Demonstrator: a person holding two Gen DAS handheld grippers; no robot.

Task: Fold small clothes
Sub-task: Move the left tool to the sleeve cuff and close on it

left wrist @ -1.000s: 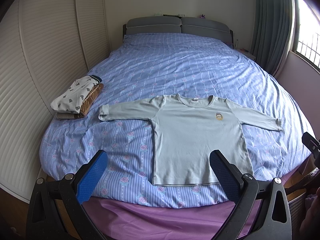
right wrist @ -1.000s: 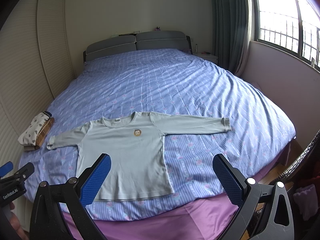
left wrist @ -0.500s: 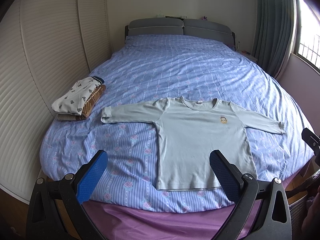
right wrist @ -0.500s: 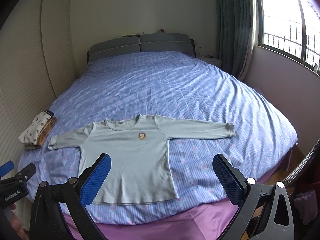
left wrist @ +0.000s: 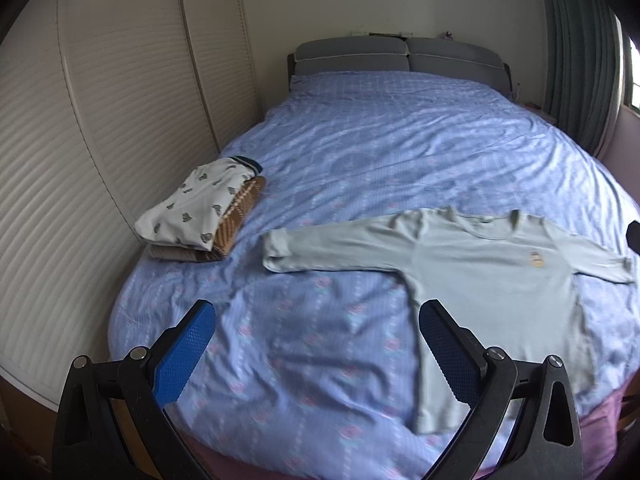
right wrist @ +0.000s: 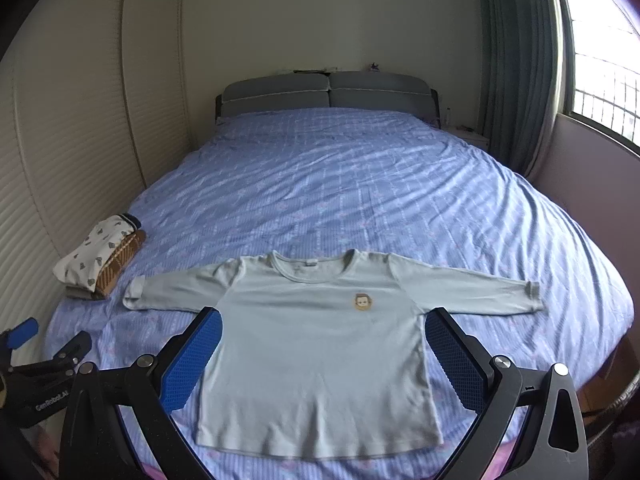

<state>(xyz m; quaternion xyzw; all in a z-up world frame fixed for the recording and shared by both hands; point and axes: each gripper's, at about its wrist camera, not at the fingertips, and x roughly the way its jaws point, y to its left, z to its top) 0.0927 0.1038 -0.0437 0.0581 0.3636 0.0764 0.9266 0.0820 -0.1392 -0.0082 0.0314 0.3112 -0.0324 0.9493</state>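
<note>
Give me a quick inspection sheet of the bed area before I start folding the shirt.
Surface: bed with a blue patterned cover, lightly wrinkled.
Job's things: pale long-sleeve shirt lying flat, face up, both sleeves spread out, hem toward the foot of the bed.
Clutter: stack of folded clothes near the bed's left edge, apart from the shirt's cuff.
Grippers: left gripper open, holding nothing, above the cover beside the shirt; right gripper open, holding nothing, over the shirt's body.
Cables: nothing seen.
Surroundings: louvred wardrobe doors on the left, grey headboard, curtain and barred window on the right.
</note>
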